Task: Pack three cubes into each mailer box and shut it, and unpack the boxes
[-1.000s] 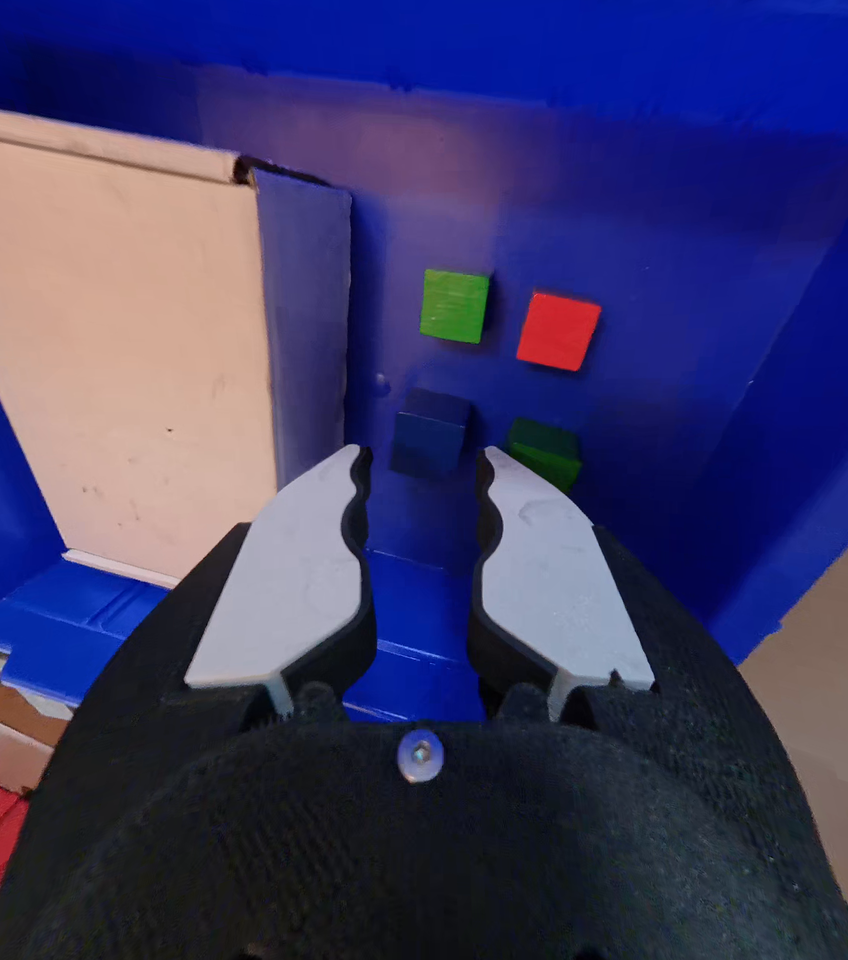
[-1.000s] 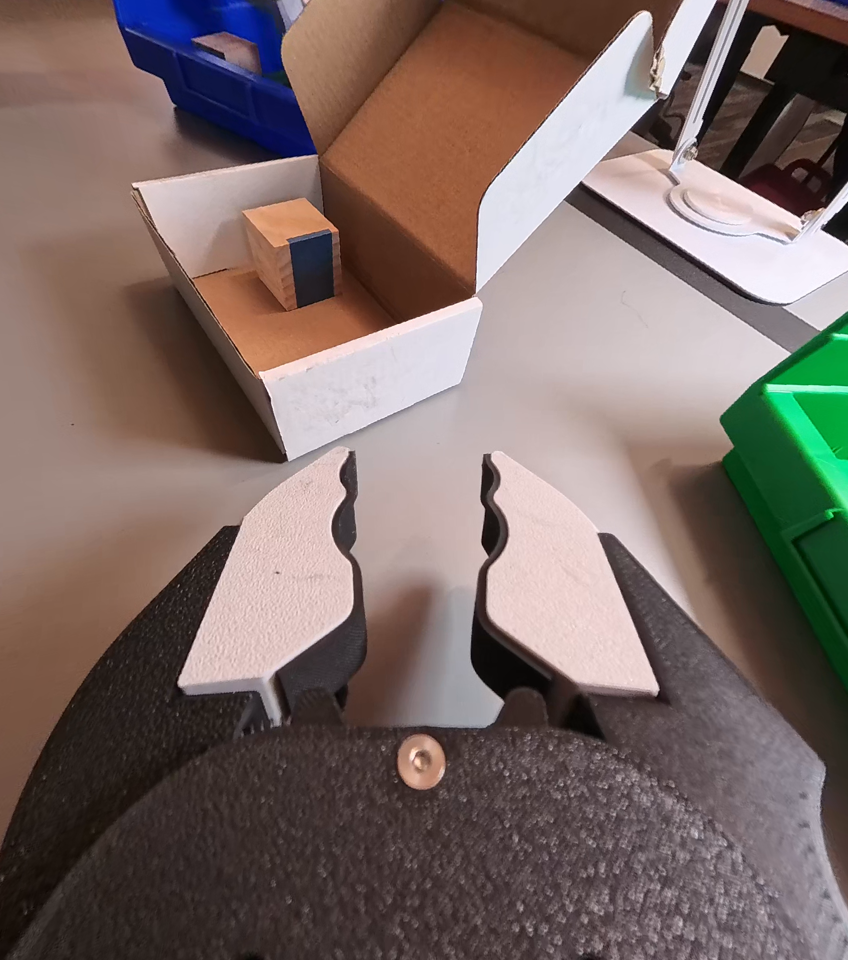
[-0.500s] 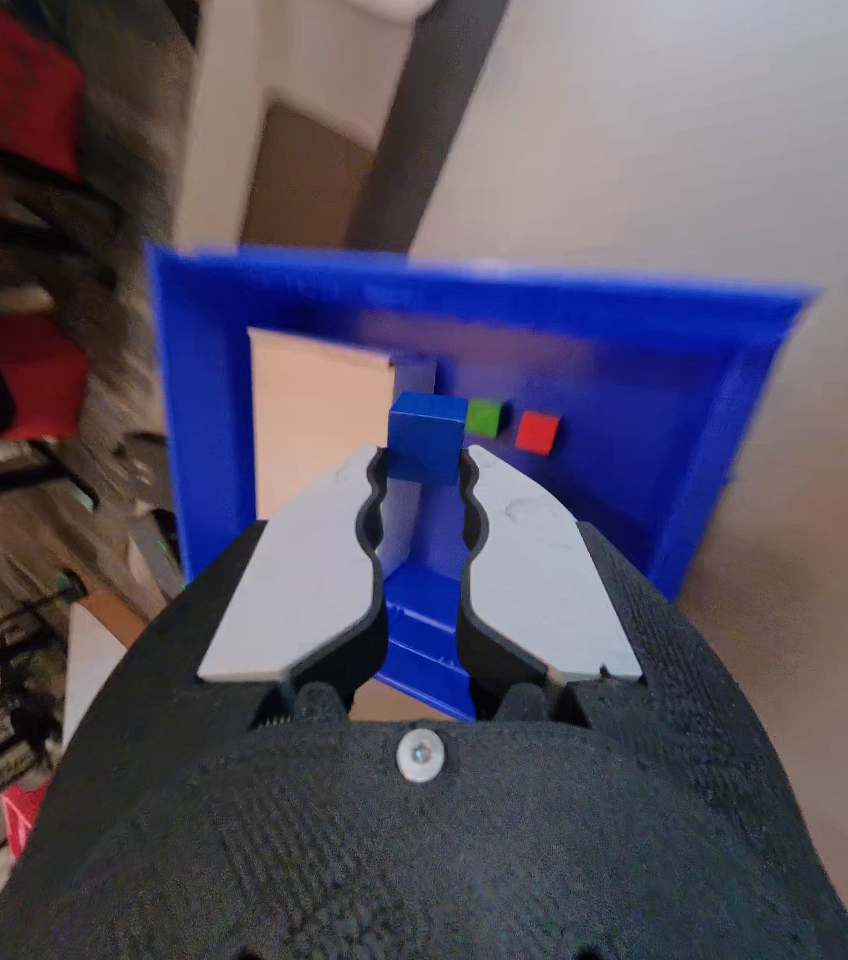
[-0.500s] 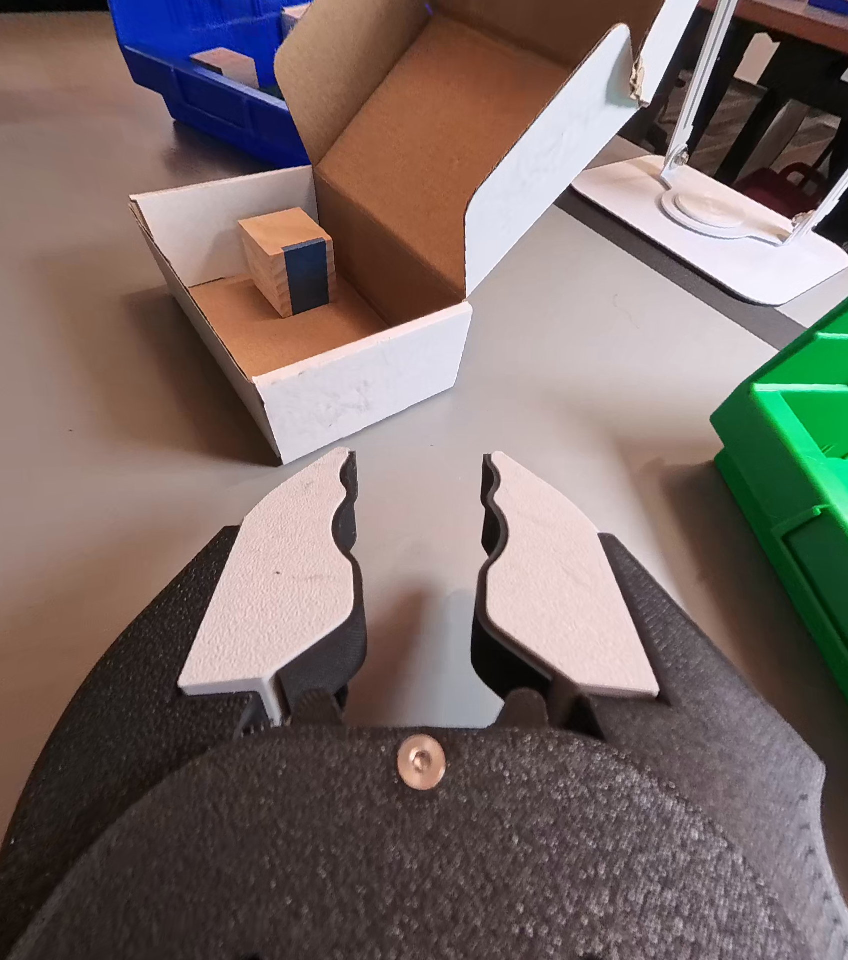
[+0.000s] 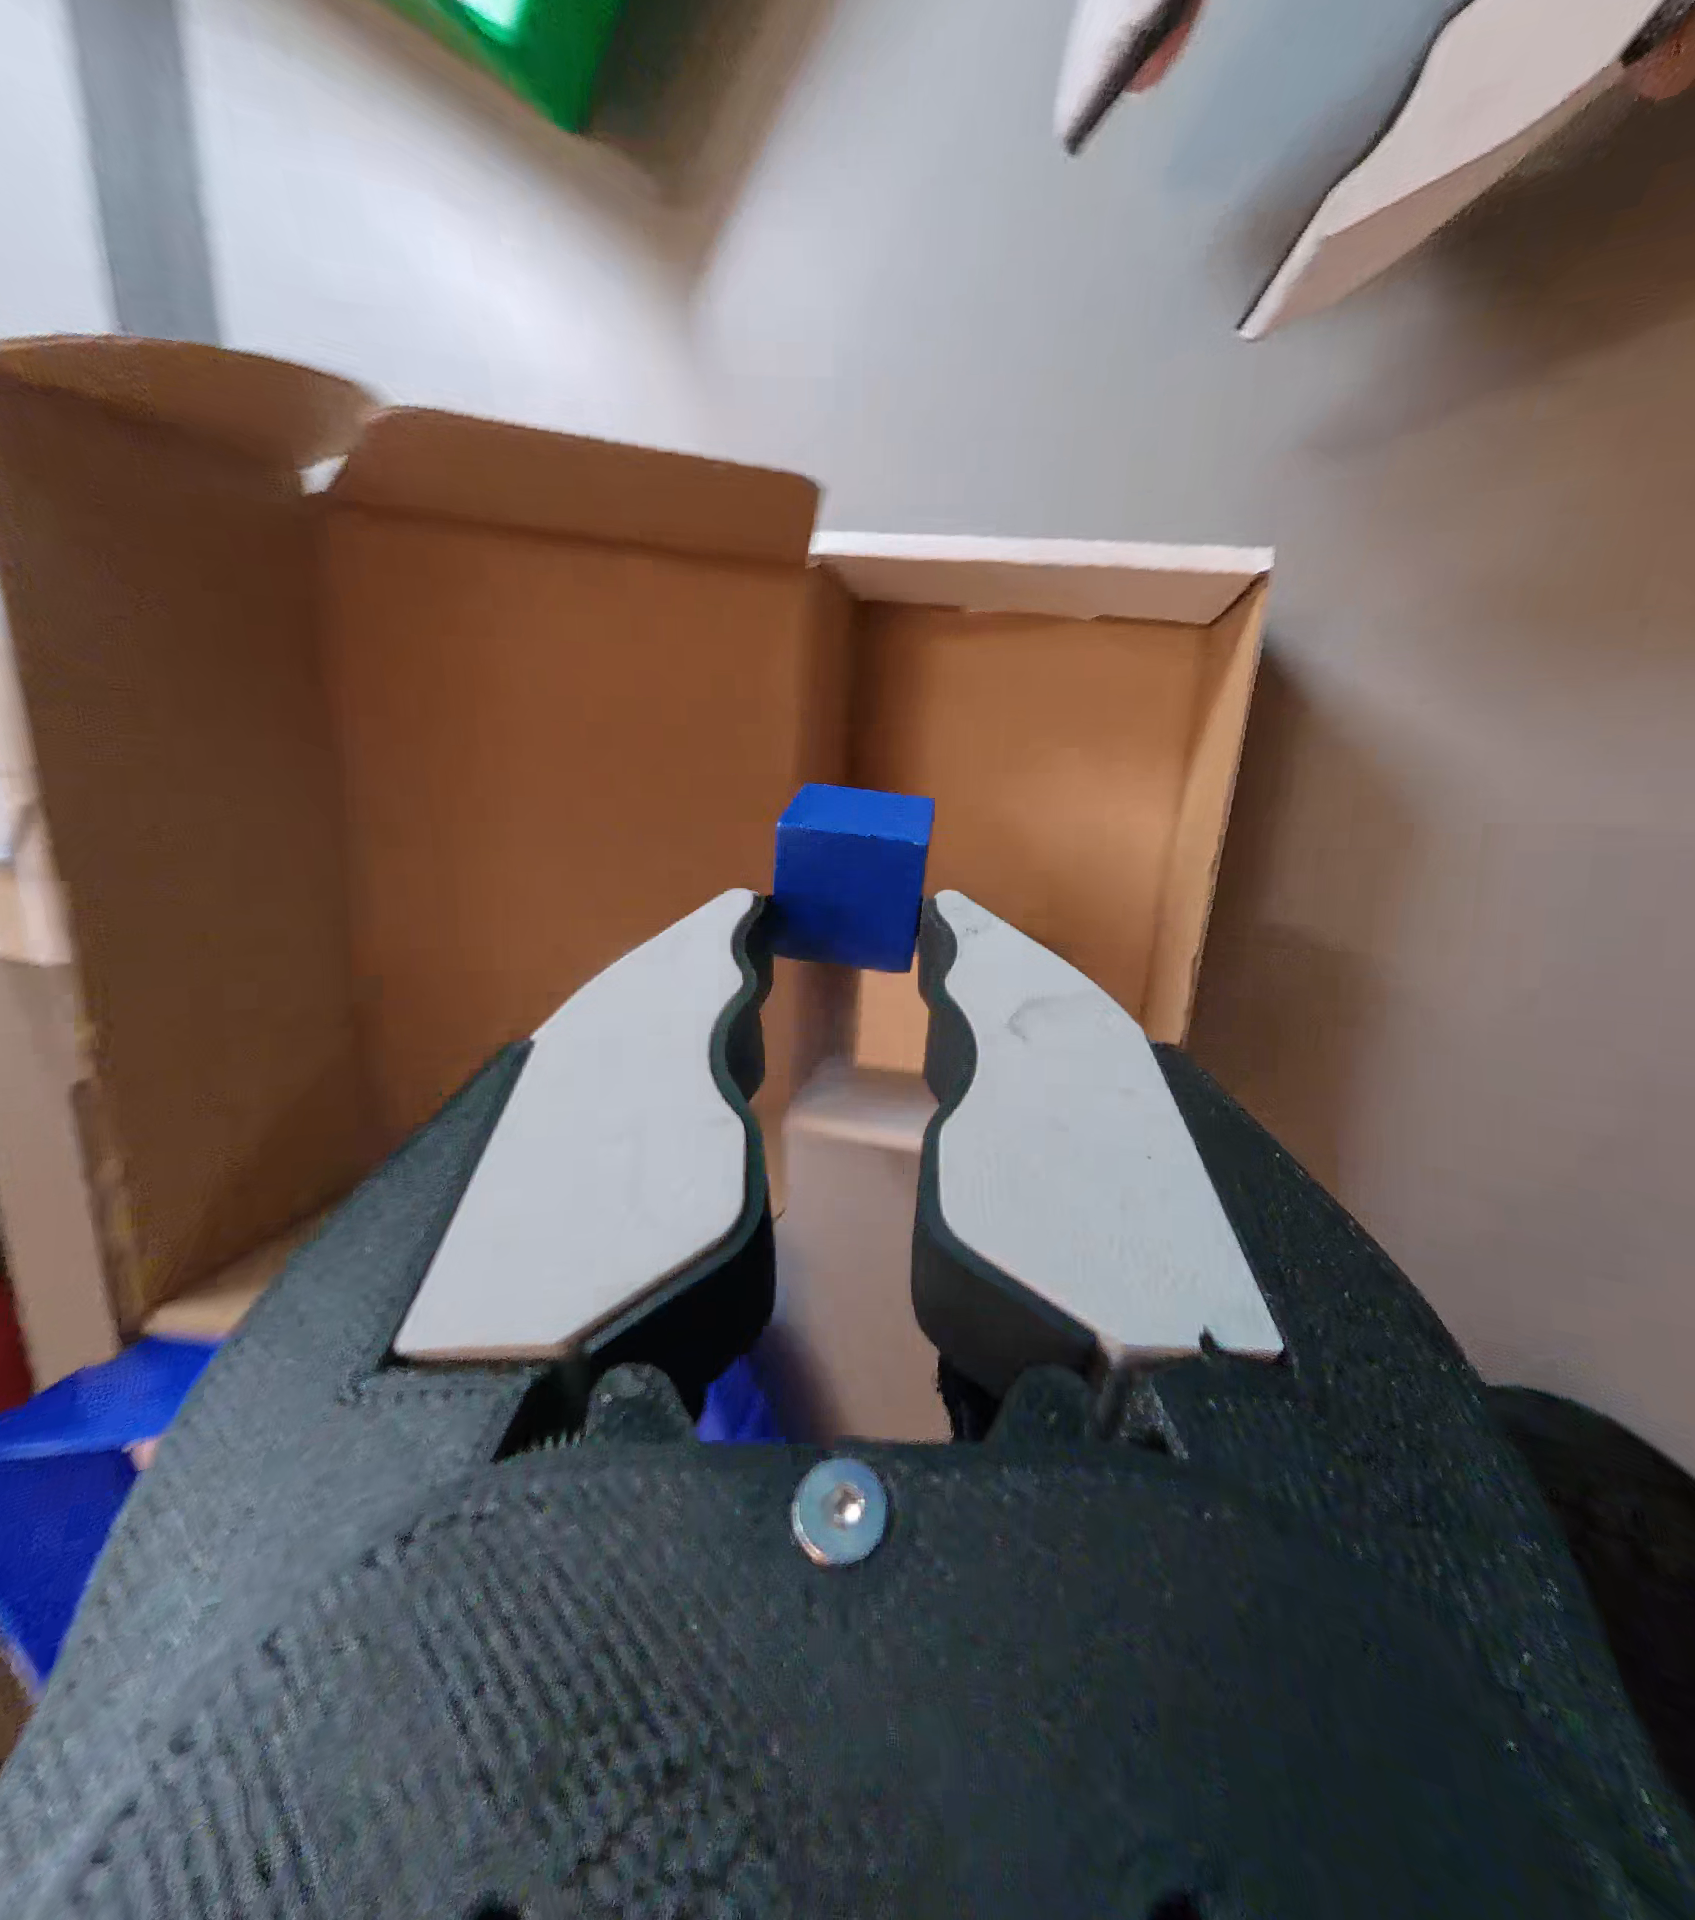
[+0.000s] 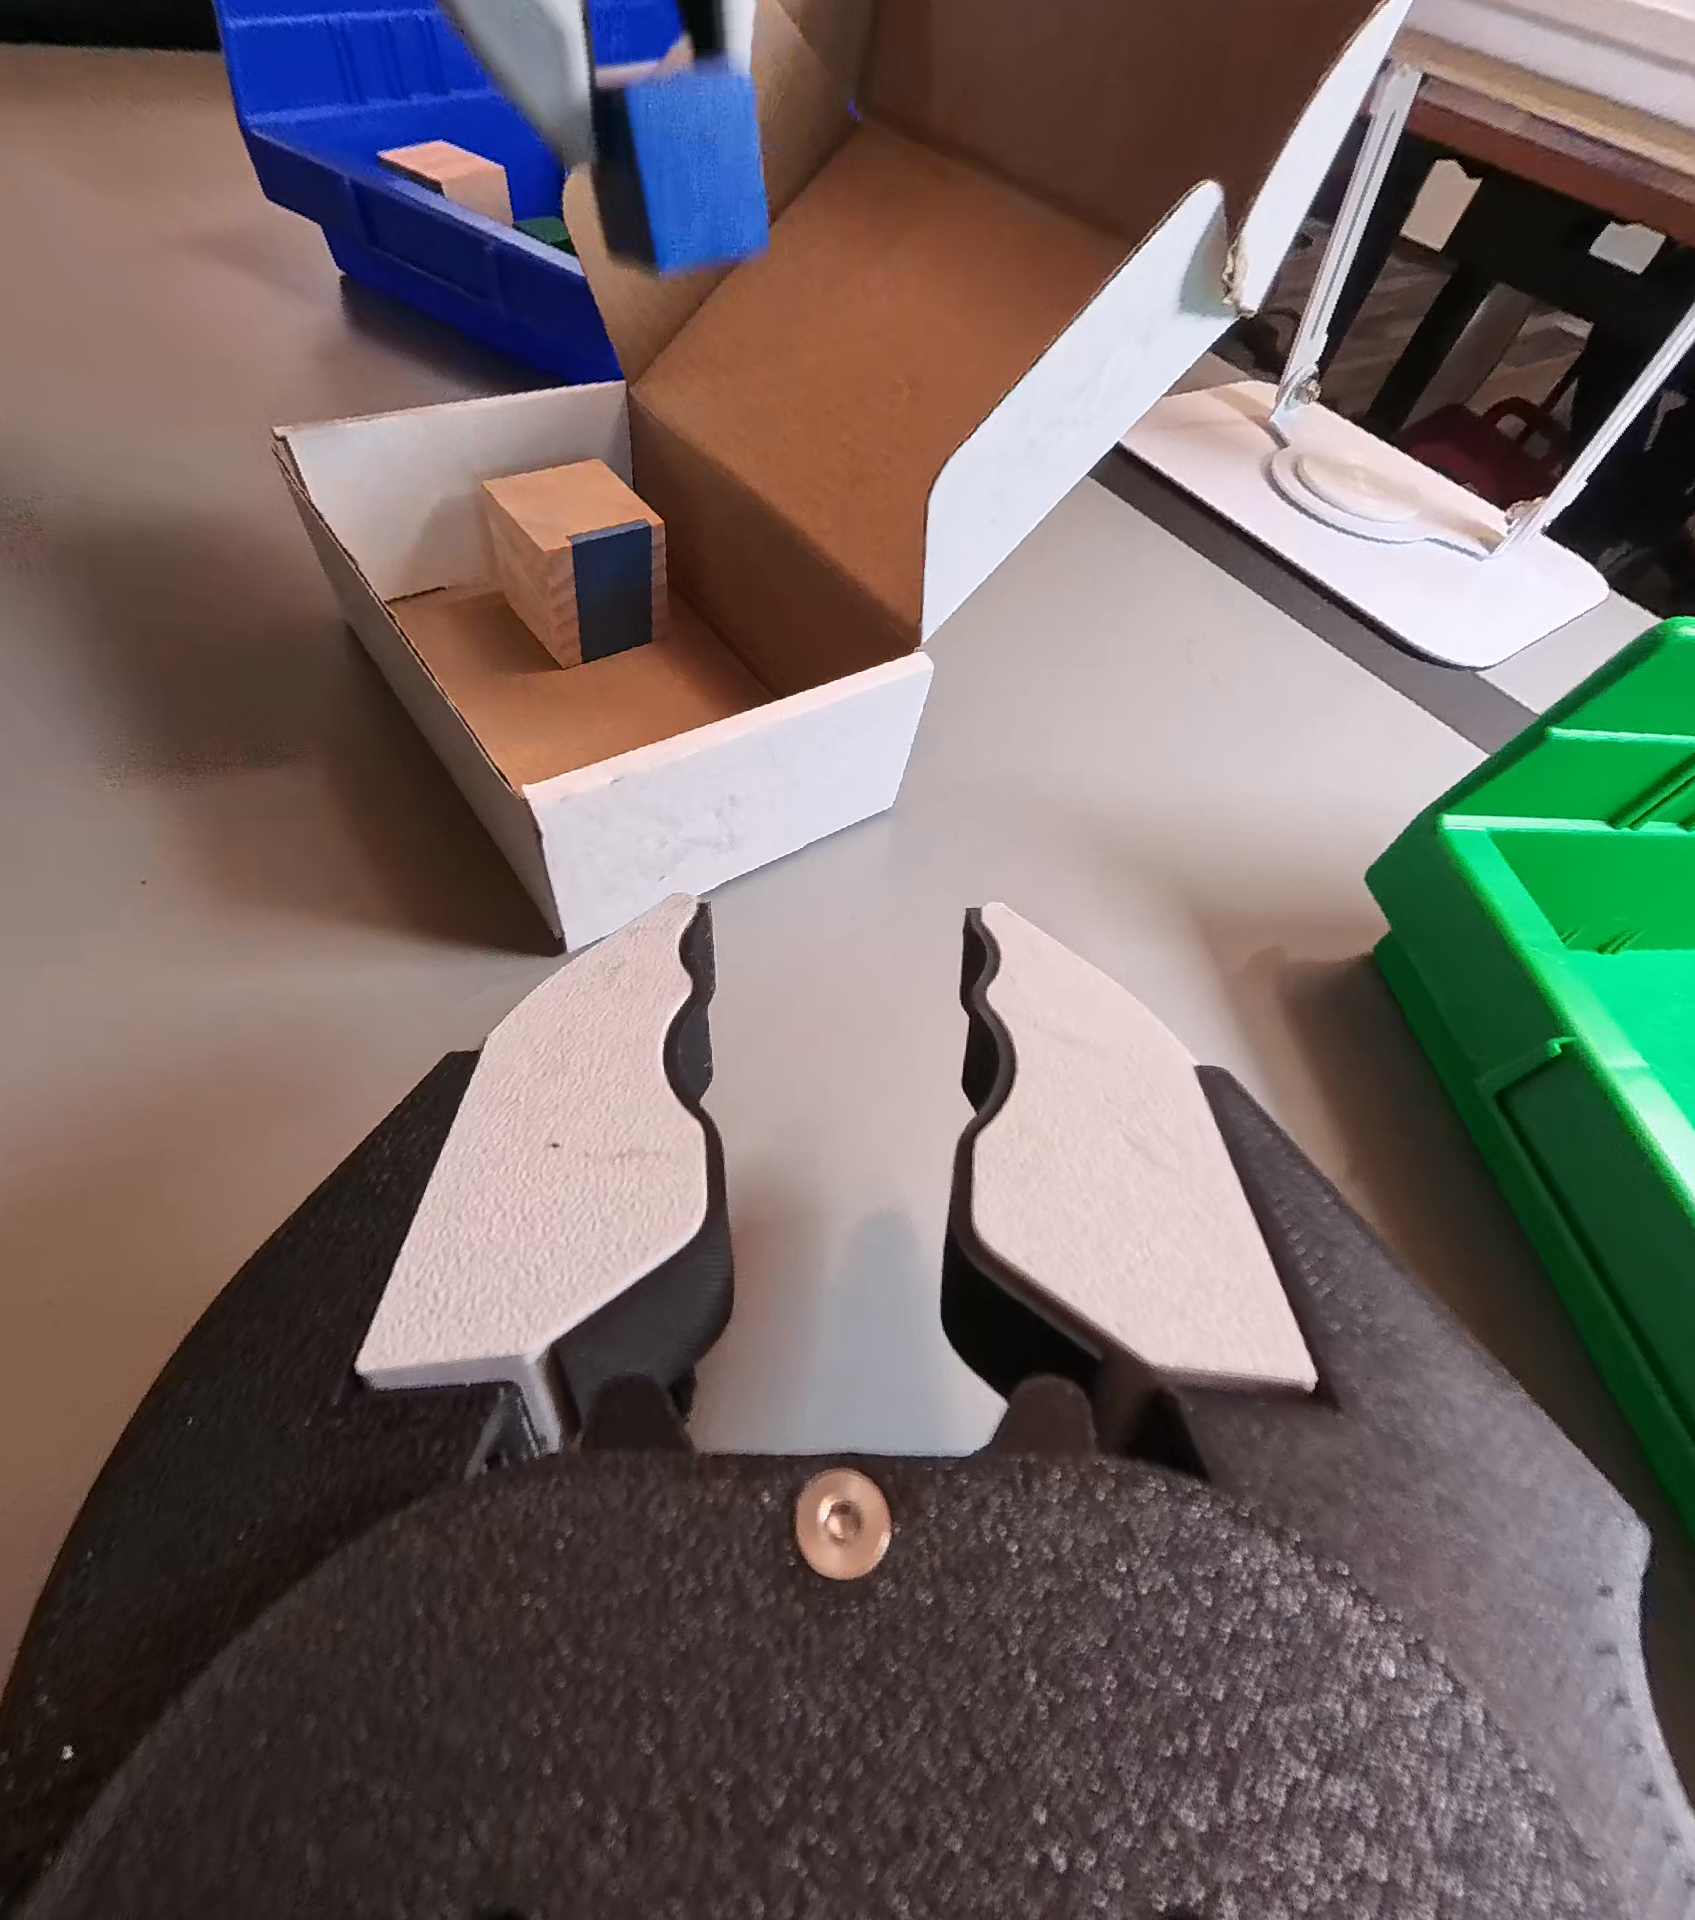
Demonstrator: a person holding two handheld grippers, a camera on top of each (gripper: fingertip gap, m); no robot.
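My left gripper [image 5: 848,920] is shut on a blue cube [image 5: 851,891] and holds it in the air over the open white mailer box [image 5: 1030,577]. In the right wrist view the blue cube [image 6: 692,177] hangs blurred above the mailer box [image 6: 718,790], whose lid [image 6: 926,312] stands open. One wooden cube with a blue face [image 6: 573,566] sits inside the box at its left end. My right gripper [image 6: 838,935] is open and empty, low over the table just in front of the box. It also shows in the left wrist view [image 5: 1160,239] at the top right.
A blue bin [image 6: 427,229] with more cubes stands behind the box on the left. A green bin [image 6: 1601,987] is at the right. A white stand [image 6: 1362,520] is behind on the right. The grey table [image 6: 95,831] is bare left of the box. The grippers' ends are close to 15 centimeters from one another.
My left gripper closed on the blue cube in the blue bin, lifted it out and swung it over the open mailer box. My right gripper stayed open and hardly moved.
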